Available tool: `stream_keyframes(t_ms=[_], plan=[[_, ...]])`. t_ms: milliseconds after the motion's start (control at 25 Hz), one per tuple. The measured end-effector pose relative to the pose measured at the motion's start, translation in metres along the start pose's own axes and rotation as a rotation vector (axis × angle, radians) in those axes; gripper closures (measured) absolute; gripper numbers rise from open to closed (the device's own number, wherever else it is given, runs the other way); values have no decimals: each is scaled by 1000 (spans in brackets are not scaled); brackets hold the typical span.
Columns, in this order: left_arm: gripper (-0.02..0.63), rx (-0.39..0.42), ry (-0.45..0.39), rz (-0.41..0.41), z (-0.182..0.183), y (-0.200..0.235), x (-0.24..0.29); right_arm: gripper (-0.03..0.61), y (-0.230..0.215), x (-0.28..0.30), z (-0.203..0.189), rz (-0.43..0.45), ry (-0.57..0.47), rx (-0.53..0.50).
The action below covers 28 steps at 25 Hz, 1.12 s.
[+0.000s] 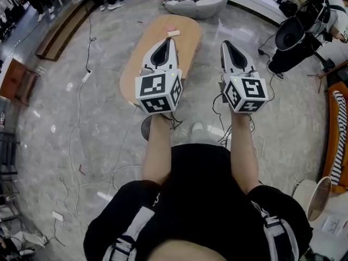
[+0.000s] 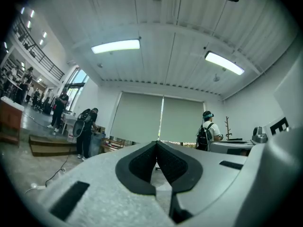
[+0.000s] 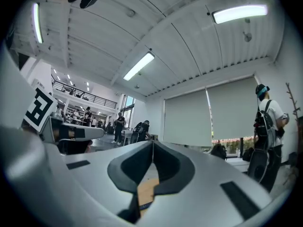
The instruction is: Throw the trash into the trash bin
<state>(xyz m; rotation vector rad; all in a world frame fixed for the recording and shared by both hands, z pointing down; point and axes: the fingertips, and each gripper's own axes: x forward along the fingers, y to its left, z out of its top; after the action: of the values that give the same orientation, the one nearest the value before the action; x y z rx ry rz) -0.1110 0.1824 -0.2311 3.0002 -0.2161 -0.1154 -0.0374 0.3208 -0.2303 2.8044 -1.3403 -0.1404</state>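
A small pale scrap of trash (image 1: pixel 173 33) lies near the far end of the oval wooden table (image 1: pixel 187 31). My left gripper (image 1: pixel 169 40) is held level above the table, its tip just short of the scrap, jaws shut with nothing between them. In the left gripper view the left gripper (image 2: pixel 156 143) shows its dark pads meeting. My right gripper (image 1: pixel 225 43) is level beside the table's right edge, over the floor. The right gripper (image 3: pixel 152 144) is likewise shut and empty. A dark round object (image 1: pixel 145 128), partly hidden under my left forearm, stands on the floor; I cannot tell whether it is a bin.
Cables (image 1: pixel 81 88) trail over the grey floor. A patterned beanbag (image 1: pixel 196 1) lies beyond the table. Black equipment (image 1: pixel 296 37) stands at the right, a white fan (image 1: pixel 312 197) at the lower right, a low wooden platform (image 1: pixel 62 29) at the upper left. People stand in the distance.
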Motion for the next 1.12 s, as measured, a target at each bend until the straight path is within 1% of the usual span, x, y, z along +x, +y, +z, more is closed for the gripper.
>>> stream_keyframes(t_ms=[120, 240, 360, 480, 600, 760, 840, 1000, 1120], plan=[[612, -3, -2, -11, -2, -1, 15, 566, -13, 6, 1, -17, -5, -13], [612, 8, -7, -15, -1, -1, 31, 566, -27, 18, 3, -29, -20, -5], [611, 36, -14, -5, 0, 1, 45, 566, -34, 35, 1, -12, -41, 12], [612, 60, -18, 41, -6, 17, 63, 566, -38, 63, -13, 28, -54, 30], [612, 53, -13, 88, -15, 40, 111, 566, -61, 114, -27, 61, -56, 38], [612, 48, 12, 118, -35, 52, 188, 566, -114, 180, -50, 70, -40, 74], [612, 49, -1, 153, -35, 55, 225, 566, -142, 216, -53, 85, -41, 86], [612, 62, -37, 253, -30, 63, 303, 566, -204, 288, -54, 114, -41, 112], [612, 62, -56, 292, -24, 71, 361, 566, -243, 344, -54, 149, -40, 128]])
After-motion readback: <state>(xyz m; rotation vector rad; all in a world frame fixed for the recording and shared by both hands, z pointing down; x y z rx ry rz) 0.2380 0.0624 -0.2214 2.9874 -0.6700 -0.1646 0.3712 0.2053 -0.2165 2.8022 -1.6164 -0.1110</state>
